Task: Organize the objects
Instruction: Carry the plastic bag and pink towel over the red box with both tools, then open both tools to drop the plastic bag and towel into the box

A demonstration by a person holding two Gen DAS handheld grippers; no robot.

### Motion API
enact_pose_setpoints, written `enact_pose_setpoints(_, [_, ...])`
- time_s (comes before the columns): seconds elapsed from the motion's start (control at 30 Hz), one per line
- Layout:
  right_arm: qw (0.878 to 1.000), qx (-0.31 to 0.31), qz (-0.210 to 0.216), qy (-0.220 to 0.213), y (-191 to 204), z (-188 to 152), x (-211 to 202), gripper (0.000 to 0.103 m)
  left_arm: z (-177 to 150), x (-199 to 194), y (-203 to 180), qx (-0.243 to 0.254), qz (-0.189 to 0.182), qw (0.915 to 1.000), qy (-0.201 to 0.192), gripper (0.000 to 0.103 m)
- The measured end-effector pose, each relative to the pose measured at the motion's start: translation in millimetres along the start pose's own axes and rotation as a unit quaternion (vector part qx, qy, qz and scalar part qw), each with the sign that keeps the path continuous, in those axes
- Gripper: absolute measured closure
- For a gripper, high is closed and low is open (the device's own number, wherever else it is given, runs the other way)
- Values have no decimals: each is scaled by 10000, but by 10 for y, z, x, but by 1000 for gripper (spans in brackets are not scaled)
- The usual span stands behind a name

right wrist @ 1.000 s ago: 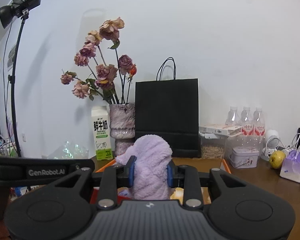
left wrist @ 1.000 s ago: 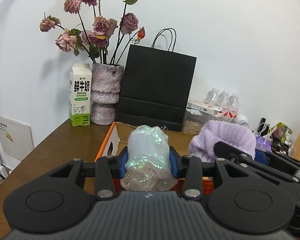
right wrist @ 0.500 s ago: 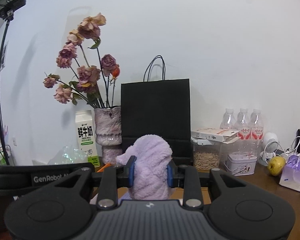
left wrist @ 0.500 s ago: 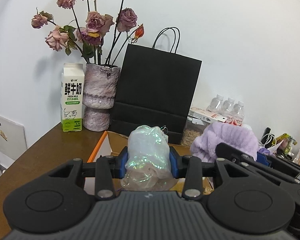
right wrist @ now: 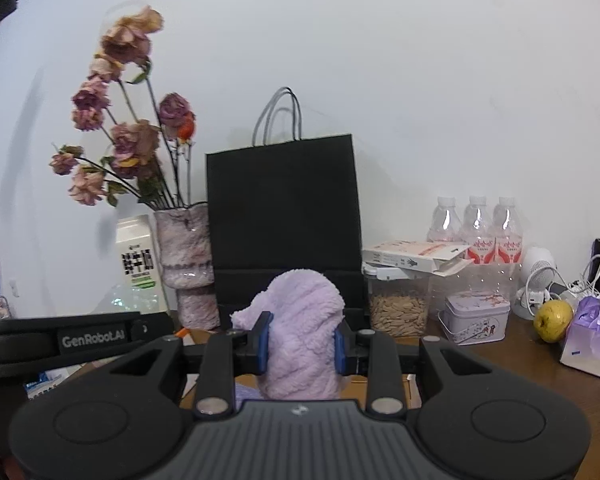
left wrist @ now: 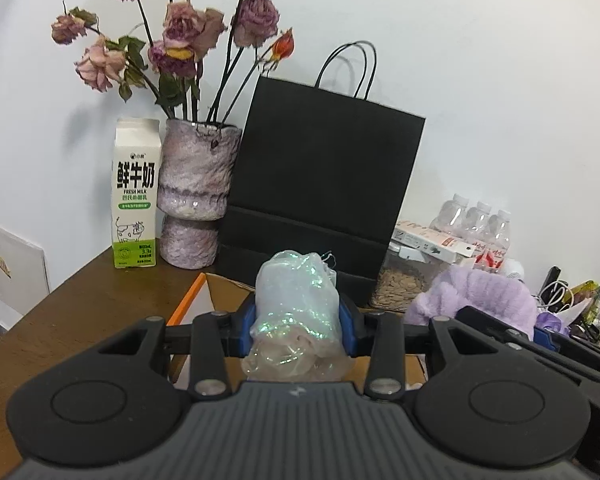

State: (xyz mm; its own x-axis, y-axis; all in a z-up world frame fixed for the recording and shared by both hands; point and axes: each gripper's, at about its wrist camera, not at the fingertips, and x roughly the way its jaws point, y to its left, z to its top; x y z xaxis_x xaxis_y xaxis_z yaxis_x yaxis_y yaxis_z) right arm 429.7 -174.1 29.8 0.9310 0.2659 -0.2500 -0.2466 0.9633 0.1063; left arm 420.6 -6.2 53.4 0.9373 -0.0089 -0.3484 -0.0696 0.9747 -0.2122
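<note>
The left claw (left wrist: 298, 326) is clamped on a crumpled iridescent plastic bag (left wrist: 296, 312), its blue pads pressing the bundle from both sides. The bundle stands roughly upright between the fingers, long axis running up and away from the claw, its top bulging above the pads. The right claw (right wrist: 300, 344) grips a fluffy lilac cloth (right wrist: 300, 336) the same way: the roll points upward, with a small flap hanging off to its left above the pad. In the left wrist view the cloth (left wrist: 480, 296) and the right claw appear just to the right of the left claw, so the two are held side by side, close but apart.

Below and ahead of both claws lies an open cardboard box (left wrist: 224, 296) with an orange edge; its near-left corner shows just ahead of the left claw. Straight ahead, behind the box, a black paper bag (left wrist: 320, 184) stands upright against the white wall. Ahead and left of it are a mottled purple vase (left wrist: 194, 196) of dried roses and a milk carton (left wrist: 134, 196), both at the back of the worktop (left wrist: 72, 312).

Ahead and right of the right claw the worktop is crowded: a clear jar of seeds (right wrist: 398, 308) with a flat carton on top, a small tin (right wrist: 476, 318), three water bottles (right wrist: 476, 228), a yellow-green apple (right wrist: 552, 320) and a purple tissue pack (right wrist: 592, 340). Bare wood shows to the left of the left claw, running to the worktop's left edge.
</note>
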Motion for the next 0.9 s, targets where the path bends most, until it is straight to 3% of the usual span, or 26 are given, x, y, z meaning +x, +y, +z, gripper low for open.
enact_pose_setpoints(0.47, [9973, 211, -364, 596, -241, -280, 558, 75, -210, 579, 62, 287, 436, 9974, 499, 62])
enact_pose_setpoints(0.6, [9962, 222, -422, 722, -263, -350, 625, 74, -254, 607, 68, 353, 421, 9973, 492, 61])
enact_pose_setpoints(0.67, [9961, 208, -406, 757, -265, -359, 633, 70, -258, 580, 58, 406, 470, 9973, 393, 55])
enact_pose_setpoints(0.77, [9956, 184, -442, 799, -254, -357, 631, 51, -257, 503, 11, 616, 749, 9953, 53, 30])
enact_pose_setpoints(0.8, [9954, 182, -465, 814, -251, -356, 631, 36, -250, 486, 3, 647, 805, 9947, -33, 13])
enact_pose_setpoints(0.83, [9953, 189, -488, 820, -251, -353, 632, 15, -249, 462, -2, 648, 860, 9941, -149, 0])
enact_pose_setpoints(0.9, [9953, 174, -478, 827, -243, -353, 626, 0, -243, 421, -4, 613, 935, 9932, -316, 0])
